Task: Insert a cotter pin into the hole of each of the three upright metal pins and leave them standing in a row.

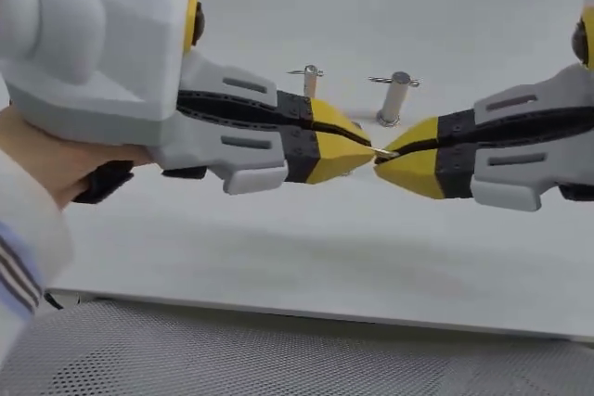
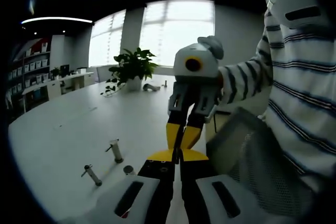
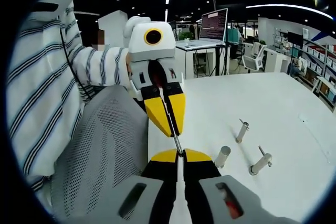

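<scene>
The left gripper point(image 1: 368, 144) comes in level from one side and the right gripper point(image 1: 380, 157) from the other. They lie almost in one line, nose to nose, above the white table point(image 1: 278, 248). Between the yellow tips sits a thin cotter pin point(image 1: 385, 151). The right claw is pressed together on one end of it and the left claw is closed on the other end. In the right gripper view the cotter pin runs straight from that gripper's tips up into the seam of the left one.

A hand point(image 1: 56, 159) in a striped sleeve point(image 1: 19, 275) wraps the left gripper's white body from below, wrist held flat.

Beyond the cotter pin, farther from the person, two upright metal pins stand on the table. One point(image 1: 309, 83) is just behind the left gripper's jaw and the other point(image 1: 395, 99) just behind the meeting tips. Each carries a cotter pin across its head. A third, bare metal pin point(image 3: 222, 156) stands nearer to the held cotter pin than those two
</scene>
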The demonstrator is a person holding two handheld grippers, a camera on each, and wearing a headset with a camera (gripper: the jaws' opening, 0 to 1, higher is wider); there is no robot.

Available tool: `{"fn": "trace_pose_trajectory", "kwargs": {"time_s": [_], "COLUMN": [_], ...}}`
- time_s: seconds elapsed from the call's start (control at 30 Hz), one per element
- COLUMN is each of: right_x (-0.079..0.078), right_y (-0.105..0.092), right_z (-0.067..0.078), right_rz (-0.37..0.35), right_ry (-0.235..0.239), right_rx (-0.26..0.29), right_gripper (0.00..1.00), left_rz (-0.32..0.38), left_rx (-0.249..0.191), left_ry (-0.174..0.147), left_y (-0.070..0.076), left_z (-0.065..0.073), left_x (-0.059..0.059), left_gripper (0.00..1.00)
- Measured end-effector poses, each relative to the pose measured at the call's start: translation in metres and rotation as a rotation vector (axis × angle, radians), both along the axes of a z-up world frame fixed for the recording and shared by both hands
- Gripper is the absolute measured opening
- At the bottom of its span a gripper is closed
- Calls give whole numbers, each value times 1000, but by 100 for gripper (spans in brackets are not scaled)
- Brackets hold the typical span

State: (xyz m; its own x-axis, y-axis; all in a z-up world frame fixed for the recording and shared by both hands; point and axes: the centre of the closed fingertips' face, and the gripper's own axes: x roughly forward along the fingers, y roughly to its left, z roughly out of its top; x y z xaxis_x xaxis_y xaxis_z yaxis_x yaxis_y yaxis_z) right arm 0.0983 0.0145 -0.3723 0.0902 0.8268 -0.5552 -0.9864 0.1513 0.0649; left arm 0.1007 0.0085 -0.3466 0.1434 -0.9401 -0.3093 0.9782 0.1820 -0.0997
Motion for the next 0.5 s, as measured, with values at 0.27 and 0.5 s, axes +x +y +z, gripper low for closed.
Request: {"fn": "trace_pose_trajectory", "kwargs": {"time_s": [0.27, 0.5], "right_x": [-6, 1], "right_y": [-2, -6], "right_z": [-1, -3], "right_rz": [10, -10], "right_ry": [24, 8], "right_rx": [-14, -34], "right_gripper": [0, 0], "left_rz": [-13, 25], "left_rx": [-2, 38], "left_ry": [42, 50], "left_y": [0, 6], "left_z": [-5, -16], "left_x": [-3, 6], "left_gripper": [0, 14]}}
